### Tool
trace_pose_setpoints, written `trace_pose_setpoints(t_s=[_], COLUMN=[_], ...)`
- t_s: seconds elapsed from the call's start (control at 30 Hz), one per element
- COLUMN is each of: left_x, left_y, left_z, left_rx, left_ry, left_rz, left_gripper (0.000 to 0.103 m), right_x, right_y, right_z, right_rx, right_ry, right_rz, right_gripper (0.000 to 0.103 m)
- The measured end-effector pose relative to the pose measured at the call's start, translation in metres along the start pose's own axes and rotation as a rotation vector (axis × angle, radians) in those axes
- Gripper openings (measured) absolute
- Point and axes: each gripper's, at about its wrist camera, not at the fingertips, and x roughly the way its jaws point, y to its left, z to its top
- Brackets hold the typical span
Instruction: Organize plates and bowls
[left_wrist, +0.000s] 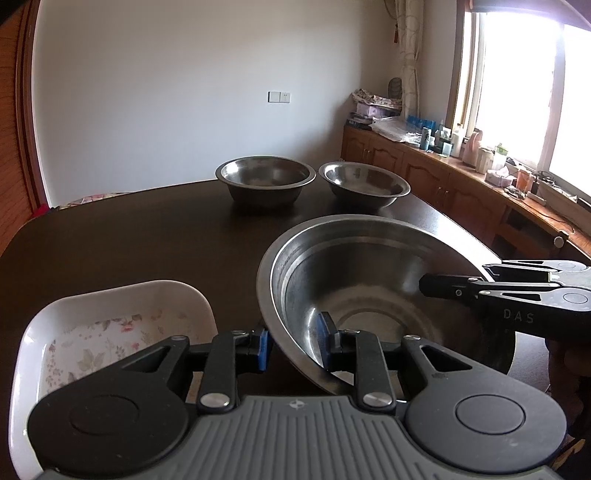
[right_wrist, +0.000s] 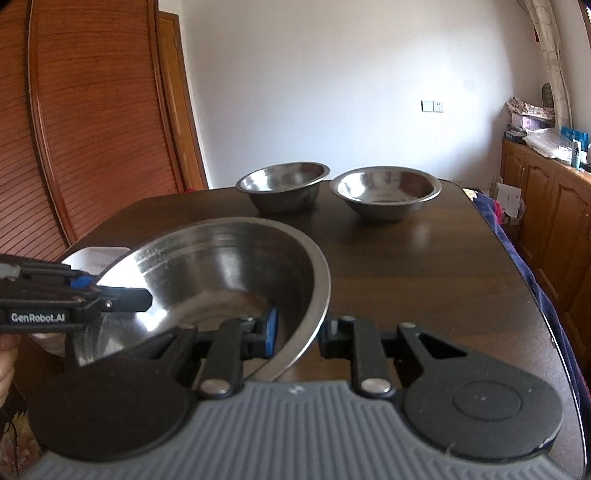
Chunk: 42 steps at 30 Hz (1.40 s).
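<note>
My left jaws (left_wrist: 291, 349) and right jaws (right_wrist: 297, 332) each clamp the rim of one large steel bowl (left_wrist: 369, 280), one pad inside and one outside, holding it tilted above the dark desk (left_wrist: 147, 236). It looks empty. Beside it sits a white floral dish (left_wrist: 110, 325), also empty. Two smaller steel bowls (left_wrist: 266, 177) (left_wrist: 364, 181) stand at the far edge, nothing visible inside. My jaws read "DAS" and "GenRobot.AI".
</note>
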Motion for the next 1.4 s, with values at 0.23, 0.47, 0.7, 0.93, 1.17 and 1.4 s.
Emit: trace_pose_setpoints(t_s=[0.23,0.47,0.7,0.93,1.17,1.4], left_x=[-0.003,-0.010,-0.016,-0.026,-0.034,-0.043], left_y=[0.002,0.004,0.005,0.005,0.003,0.003], left_z=[-0.004,-0.001,0.005,0.011,0.015,0.018], left_rx=[-0.007,-0.007,0.008,0.025,0.036,0.041], left_ry=[-0.014,-0.031,-0.057,-0.092,-0.114,-0.137], left_rz=[-0.002,0.006,0.025,0.039,0.029,0.028], left_gripper=[0.055,0.062,0.067,0.072,0.072,0.073], right_x=[-0.003,-0.007,-0.015,-0.031,-0.043,-0.051], right_y=[-0.001,0.000,-0.001,0.003,0.007,0.012], right_z=[-0.001,0.001,0.009,0.017,0.022,0.025], right_rx=[0.006,-0.009,-0.024,-0.062,-0.069,-0.081], right_ry=[-0.030,-0.044,-0.079,-0.128,-0.155,-0.162], right_rz=[-0.003,-0.013,-0.028,-0.044,-0.029,-0.023], right_gripper=[0.024,0.025,0.030,0.031,0.031,0.031])
